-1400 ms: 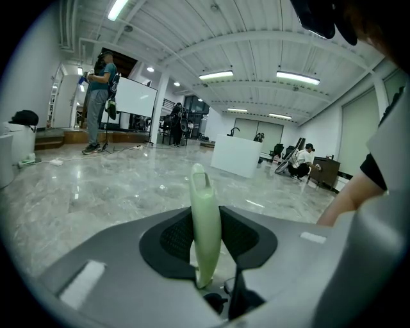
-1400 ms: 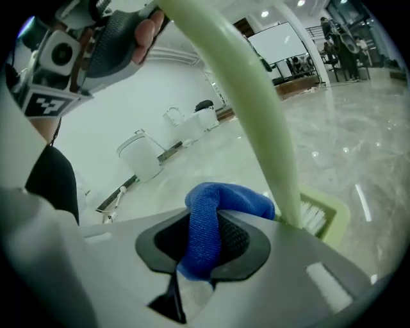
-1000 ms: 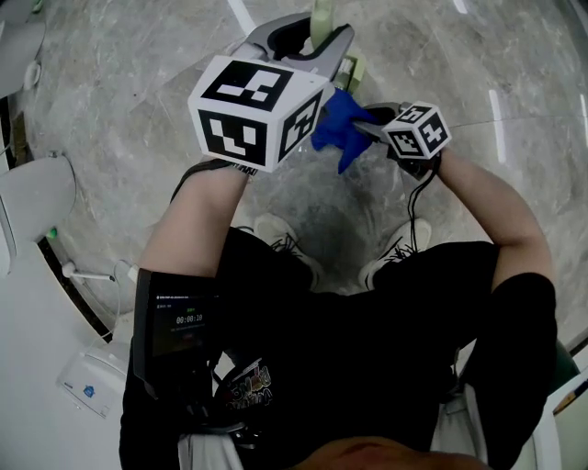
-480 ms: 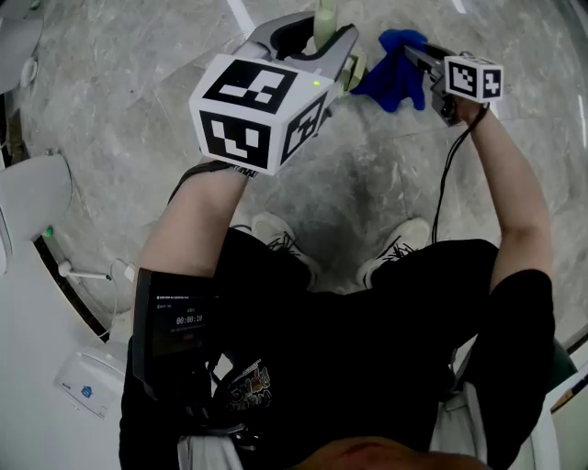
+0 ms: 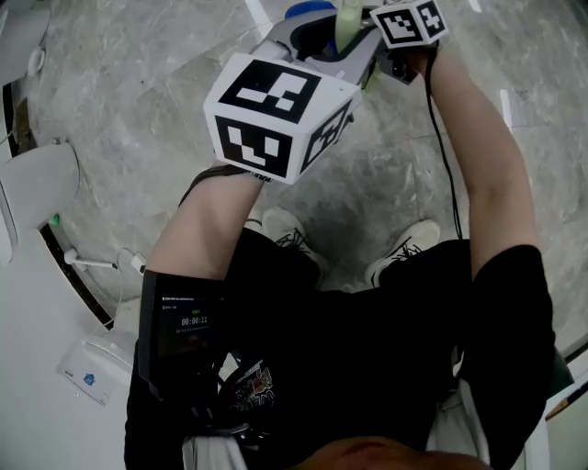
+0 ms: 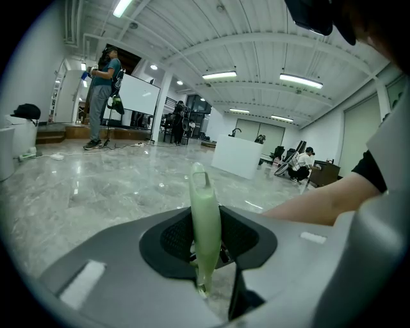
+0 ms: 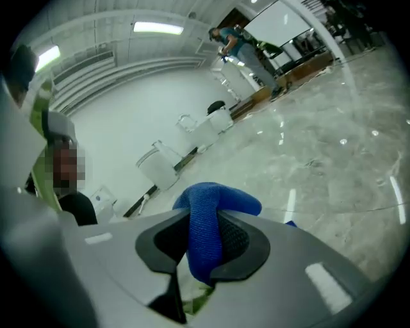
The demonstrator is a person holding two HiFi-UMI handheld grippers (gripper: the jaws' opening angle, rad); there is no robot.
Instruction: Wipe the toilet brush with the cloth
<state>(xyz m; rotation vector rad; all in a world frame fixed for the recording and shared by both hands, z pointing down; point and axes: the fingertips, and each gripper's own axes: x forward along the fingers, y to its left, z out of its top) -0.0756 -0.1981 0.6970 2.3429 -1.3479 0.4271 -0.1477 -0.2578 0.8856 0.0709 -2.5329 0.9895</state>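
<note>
The toilet brush (image 6: 205, 221) is in the left claw (image 6: 206, 248). Its pale green handle stands upright between the two dark pads, which are closed on it. The handle's tip, with a hanging hole, rises above them, and the bristle end is out of sight.

In the head view the handle (image 5: 347, 18) pokes up at the far edge of the frame. A bit of the blue cloth (image 5: 308, 9) shows just left of it; whether the two touch cannot be told. The right claw (image 7: 202, 246) is clamped on that cloth (image 7: 206, 227), a fold bulging over the pads, with a sliver of green below it.

Both claws are held out over a grey marble floor (image 5: 138, 101), and each marker cube carries black-and-white squares.

A dark screen (image 5: 186, 323) strapped to the person's left arm shows a timer-like readout too small to read surely. The print on the black shirt (image 5: 250, 386) is illegible. White sneakers (image 5: 292, 240) stand below. White toilets (image 5: 35, 188) line the left side, beside a white box (image 5: 84, 378) with an unreadable blue mark.
</note>
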